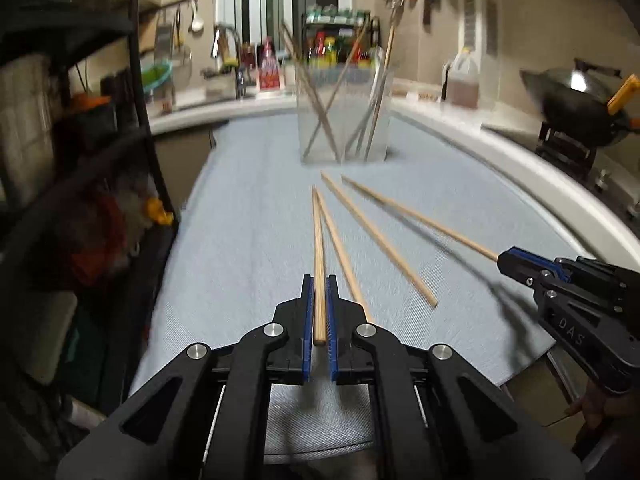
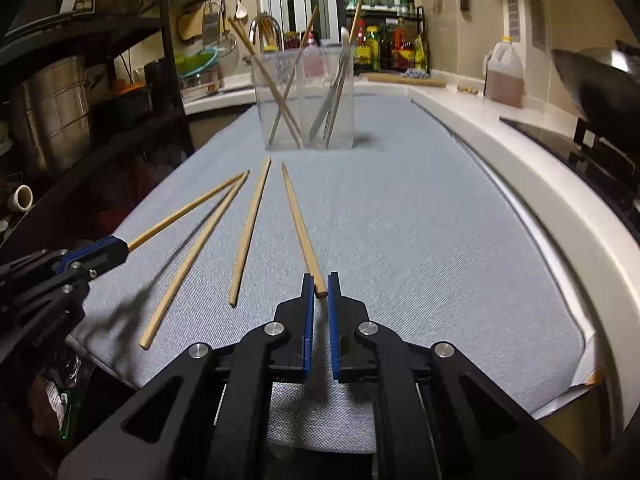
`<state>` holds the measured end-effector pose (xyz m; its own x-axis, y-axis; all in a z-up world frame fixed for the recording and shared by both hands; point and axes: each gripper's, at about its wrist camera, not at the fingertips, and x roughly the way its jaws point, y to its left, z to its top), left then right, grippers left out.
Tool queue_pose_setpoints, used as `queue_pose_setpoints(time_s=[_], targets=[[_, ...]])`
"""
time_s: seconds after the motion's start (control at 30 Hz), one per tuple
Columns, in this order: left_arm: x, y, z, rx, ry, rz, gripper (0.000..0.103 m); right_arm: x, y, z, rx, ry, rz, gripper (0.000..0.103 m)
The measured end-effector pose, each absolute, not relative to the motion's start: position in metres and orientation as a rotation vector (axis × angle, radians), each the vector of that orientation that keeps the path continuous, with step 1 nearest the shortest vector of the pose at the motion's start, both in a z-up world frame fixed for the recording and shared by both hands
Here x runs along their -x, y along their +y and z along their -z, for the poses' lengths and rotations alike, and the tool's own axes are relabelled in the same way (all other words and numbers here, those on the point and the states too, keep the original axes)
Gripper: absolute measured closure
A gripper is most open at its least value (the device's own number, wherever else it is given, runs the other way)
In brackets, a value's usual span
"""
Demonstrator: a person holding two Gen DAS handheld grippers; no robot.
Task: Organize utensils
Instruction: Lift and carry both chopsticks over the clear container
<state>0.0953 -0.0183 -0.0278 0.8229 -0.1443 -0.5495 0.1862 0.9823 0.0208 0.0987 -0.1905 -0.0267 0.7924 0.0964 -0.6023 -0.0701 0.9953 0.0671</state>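
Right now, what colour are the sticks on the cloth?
Light tan wood chopsticks on the grey cloth, clearest in the right wrist view.

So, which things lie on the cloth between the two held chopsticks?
Two loose chopsticks lie on the grey cloth, between the stick in the left gripper and the stick in the right gripper. The right wrist view shows it best.

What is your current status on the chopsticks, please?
Left tool shut on one chopstick; right tool shut on another chopstick. Two more on the cloth. Clear holder ahead, path open.
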Motion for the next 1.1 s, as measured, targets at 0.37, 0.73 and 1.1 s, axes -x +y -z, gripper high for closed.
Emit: queue_pose_setpoints(time_s=[0.37, 0.73, 1.1], targets=[[-0.09, -0.007, -0.032, -0.079, 0.447, 0.205, 0.097, -0.095, -0.198, -0.028, -0.054, 0.54, -0.079, 0.096], [-0.113, -0.007, -0.065, -0.036, 0.506, 0.225, 0.097, -0.11, -0.197, -0.078, -0.047, 0.449, -0.118, 0.096], [-0.145, 0.002, -0.108, -0.025, 0.496, 0.234, 0.097, -0.14, -0.195, -0.119, -0.029, 0.399, -0.122, 0.096]])
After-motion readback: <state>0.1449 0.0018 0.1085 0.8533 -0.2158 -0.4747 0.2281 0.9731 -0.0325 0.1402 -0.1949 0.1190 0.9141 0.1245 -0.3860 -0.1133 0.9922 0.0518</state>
